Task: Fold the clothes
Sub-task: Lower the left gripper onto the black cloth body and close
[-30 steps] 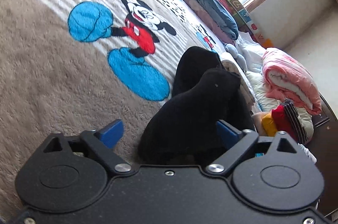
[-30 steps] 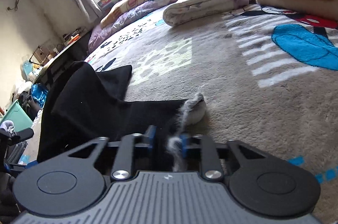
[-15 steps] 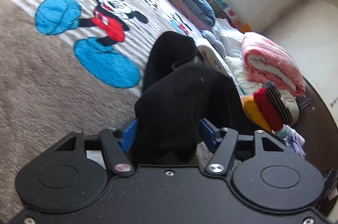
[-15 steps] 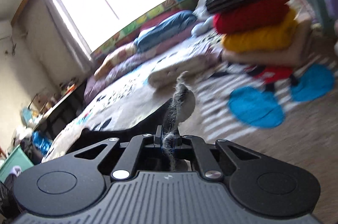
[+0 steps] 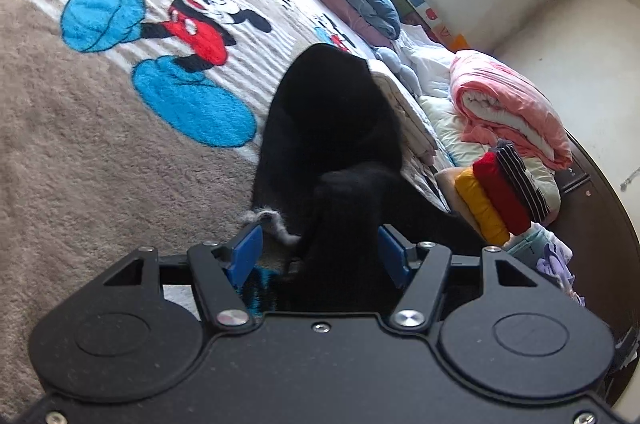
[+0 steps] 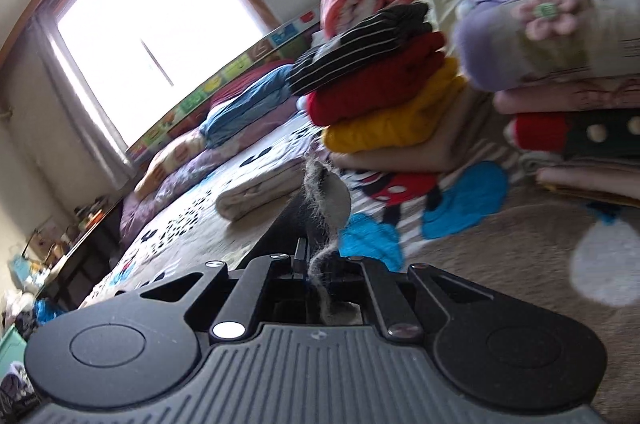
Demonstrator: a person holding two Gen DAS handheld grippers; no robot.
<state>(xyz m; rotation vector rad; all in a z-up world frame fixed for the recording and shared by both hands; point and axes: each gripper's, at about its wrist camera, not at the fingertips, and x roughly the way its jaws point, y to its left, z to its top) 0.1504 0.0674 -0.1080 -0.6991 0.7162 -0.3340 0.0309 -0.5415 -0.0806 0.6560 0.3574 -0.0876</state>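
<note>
A black garment [image 5: 328, 127] lies bunched on the brown Mickey Mouse blanket [image 5: 100, 151]. A fold of it rises between my left gripper's [image 5: 320, 248] blue pads [image 5: 246, 250], which stand apart and do not press on it. A grey fuzzy trim [image 5: 268, 218] shows at its edge. My right gripper [image 6: 316, 264] is shut on the grey fuzzy trim [image 6: 316, 199] of the black garment [image 6: 280, 228] and holds it lifted above the blanket.
A stack of folded clothes, striped, red and yellow [image 6: 384, 83] [image 5: 500, 195], stands on the blanket. A second folded pile [image 6: 560, 63] is at the right. A pink quilt [image 5: 512, 103] and rolled bedding [image 6: 256, 191] lie near the window wall.
My left gripper's jaws have opened wider around the black fold. My right gripper has swung up and toward the folded stacks, still holding the grey trim.
</note>
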